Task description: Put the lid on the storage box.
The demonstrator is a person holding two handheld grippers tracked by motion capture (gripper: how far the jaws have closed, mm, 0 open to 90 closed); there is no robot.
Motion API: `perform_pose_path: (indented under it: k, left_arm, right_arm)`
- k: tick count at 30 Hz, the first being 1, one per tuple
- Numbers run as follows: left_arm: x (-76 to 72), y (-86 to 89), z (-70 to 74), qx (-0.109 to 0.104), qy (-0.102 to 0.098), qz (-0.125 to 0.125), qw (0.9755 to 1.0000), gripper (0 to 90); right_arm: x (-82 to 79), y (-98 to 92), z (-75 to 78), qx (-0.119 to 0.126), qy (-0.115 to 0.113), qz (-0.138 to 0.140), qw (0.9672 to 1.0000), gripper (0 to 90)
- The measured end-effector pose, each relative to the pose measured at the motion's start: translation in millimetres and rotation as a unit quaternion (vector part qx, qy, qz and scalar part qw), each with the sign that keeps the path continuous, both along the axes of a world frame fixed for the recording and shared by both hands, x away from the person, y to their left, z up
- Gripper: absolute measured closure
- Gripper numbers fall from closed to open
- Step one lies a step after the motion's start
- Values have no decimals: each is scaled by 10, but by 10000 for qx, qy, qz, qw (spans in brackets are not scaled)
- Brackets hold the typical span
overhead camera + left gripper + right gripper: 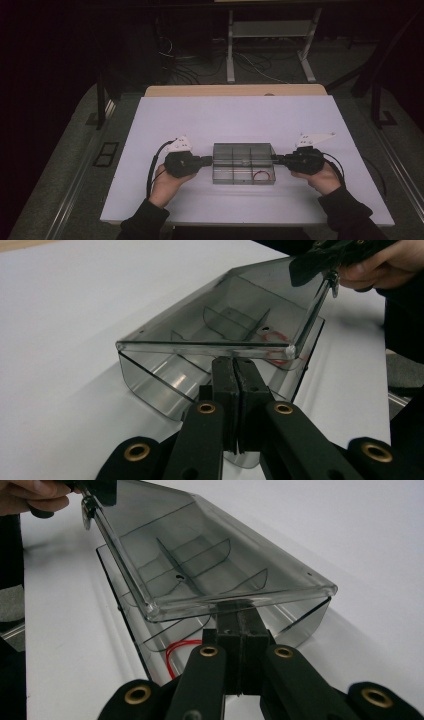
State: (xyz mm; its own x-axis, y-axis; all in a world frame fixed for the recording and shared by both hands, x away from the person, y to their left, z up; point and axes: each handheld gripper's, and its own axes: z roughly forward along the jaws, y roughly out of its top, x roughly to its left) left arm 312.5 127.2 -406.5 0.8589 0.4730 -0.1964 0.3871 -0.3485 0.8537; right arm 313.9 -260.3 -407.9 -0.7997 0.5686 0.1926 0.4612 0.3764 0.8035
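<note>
Clear divided box (243,163) clamped at left and right ends by left gripper (209,161) and right gripper (275,160) (red loop (261,175) inside, near right).

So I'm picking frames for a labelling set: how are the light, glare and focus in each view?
High view: dim, with dark surroundings; the white table is evenly lit and the clear box soft but readable. Left gripper view: sharp on the box's near rim, a bright glint at its corner, with the far hand soft. Right gripper view: crisp rim, reflections on the lid, and the red loop clear.
</note>
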Motion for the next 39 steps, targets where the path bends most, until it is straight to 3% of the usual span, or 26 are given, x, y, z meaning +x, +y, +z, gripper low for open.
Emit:
perform_pose_path:
  k: [22, 28, 34, 37, 39]
  left_arm:
    - [-124, 29, -187, 392, 67, -75, 9992, 881]
    - [-132, 56, -194, 358, 85, -45, 9993, 873]
    - [-136, 115, -188, 368, 37, 56, 9993, 845]
    - [-137, 159, -186, 371, 2, 121, 9992, 801]
    - [-144, 188, -189, 320, -29, 164, 9993, 730]
  right_arm:
    - [-189, -19, -170, -323, 99, 25, 9994, 892]
    - [-210, -43, -220, -448, 150, -17, 9989, 892]
    - [-225, -103, -219, -374, 109, -103, 9992, 888]
    - [-231, -130, -224, -362, 97, -176, 9991, 841]
    - [-236, -147, -232, -344, 59, -256, 9991, 764]
